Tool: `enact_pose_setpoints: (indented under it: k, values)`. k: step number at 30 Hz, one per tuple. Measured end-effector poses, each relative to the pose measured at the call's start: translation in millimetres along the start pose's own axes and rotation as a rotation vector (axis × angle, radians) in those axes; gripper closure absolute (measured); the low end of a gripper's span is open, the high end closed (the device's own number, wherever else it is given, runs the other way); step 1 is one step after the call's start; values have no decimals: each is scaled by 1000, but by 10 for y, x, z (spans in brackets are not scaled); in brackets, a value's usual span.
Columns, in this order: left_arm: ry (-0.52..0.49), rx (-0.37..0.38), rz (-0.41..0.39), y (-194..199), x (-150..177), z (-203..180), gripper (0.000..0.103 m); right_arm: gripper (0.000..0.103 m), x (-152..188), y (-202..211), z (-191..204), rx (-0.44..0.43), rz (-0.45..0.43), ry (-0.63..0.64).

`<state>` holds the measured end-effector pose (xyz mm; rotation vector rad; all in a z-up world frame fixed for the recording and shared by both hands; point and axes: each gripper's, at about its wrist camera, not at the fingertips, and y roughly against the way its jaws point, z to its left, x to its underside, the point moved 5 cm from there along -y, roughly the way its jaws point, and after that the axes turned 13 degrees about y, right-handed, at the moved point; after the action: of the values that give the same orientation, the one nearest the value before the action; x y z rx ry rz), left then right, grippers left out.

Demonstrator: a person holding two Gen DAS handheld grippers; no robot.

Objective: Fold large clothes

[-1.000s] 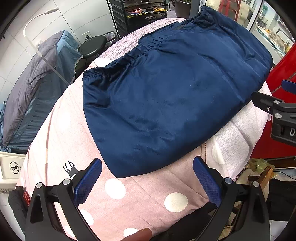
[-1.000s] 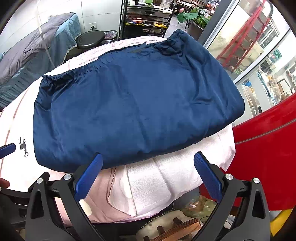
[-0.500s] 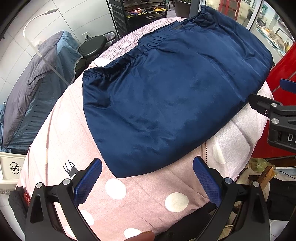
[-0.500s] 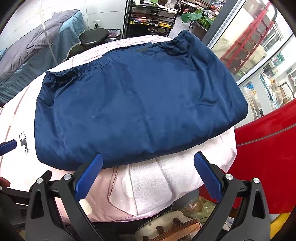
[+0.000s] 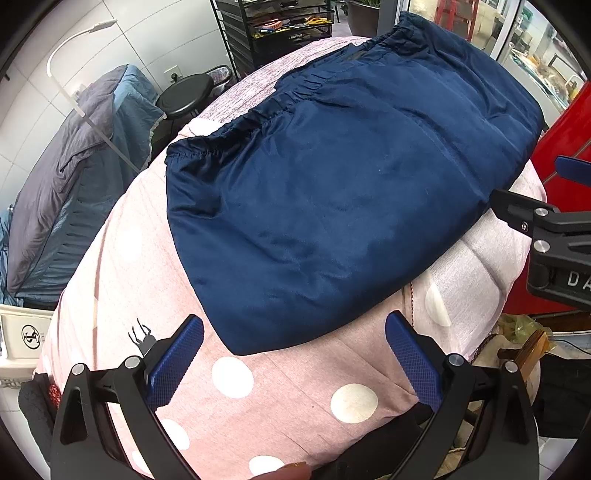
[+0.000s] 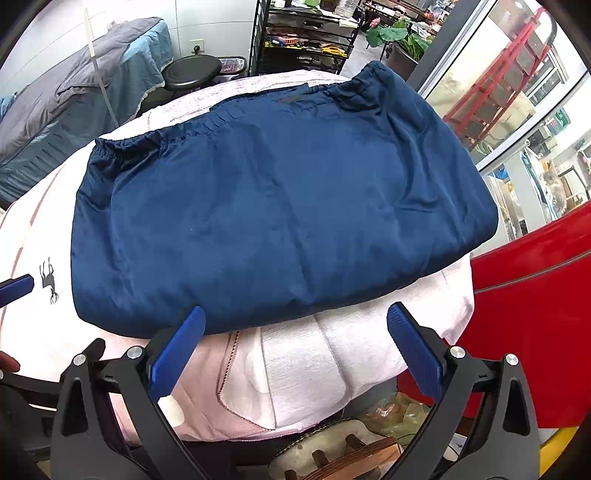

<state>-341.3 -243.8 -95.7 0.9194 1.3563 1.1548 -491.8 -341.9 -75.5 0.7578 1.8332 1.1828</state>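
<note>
A large navy blue garment [image 5: 343, 192] with a gathered elastic edge on its far side lies folded flat on a table under a pink polka-dot cloth [image 5: 236, 398]. It also shows in the right wrist view [image 6: 280, 206]. My left gripper [image 5: 293, 350] is open and empty, just short of the garment's near corner. My right gripper [image 6: 295, 343] is open and empty, at the garment's near edge; its body shows at the right of the left wrist view [image 5: 554, 243]. A blue fingertip [image 6: 16, 290] of the left gripper shows at the left edge of the right wrist view.
A grey-blue covered bed [image 5: 70, 177] stands at the left, with a black stool [image 5: 184, 96] and a dark shelf rack [image 5: 280, 26] behind the table. A red panel [image 6: 535, 325] stands at the right. Wooden pieces and bags [image 6: 351, 446] lie below the table's edge.
Both grippers have crept slightly forward toward the garment's near edge. The garment has not moved and both stay open.
</note>
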Motion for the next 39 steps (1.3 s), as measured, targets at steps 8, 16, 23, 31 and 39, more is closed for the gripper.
enact_pose_setpoints:
  k: [8,16,23,31,39]
  values:
    - [-1,0,-4,10,-6,-8,6,6,-3,-2,0,1,1,3]
    - [-1,2,-10,29,-9,-6,6,6,6,10,9,4,0,2]
    - [-1,4,-12,42,-9,-2,6,6,5,6,11,4,2,4]
    - [2,30,-57,104,-27,-25,6,6,4,1,10,2,1,3]
    - [-16,13,-35,73,-10,-43,6,6,18,-10,8,2,1,0]
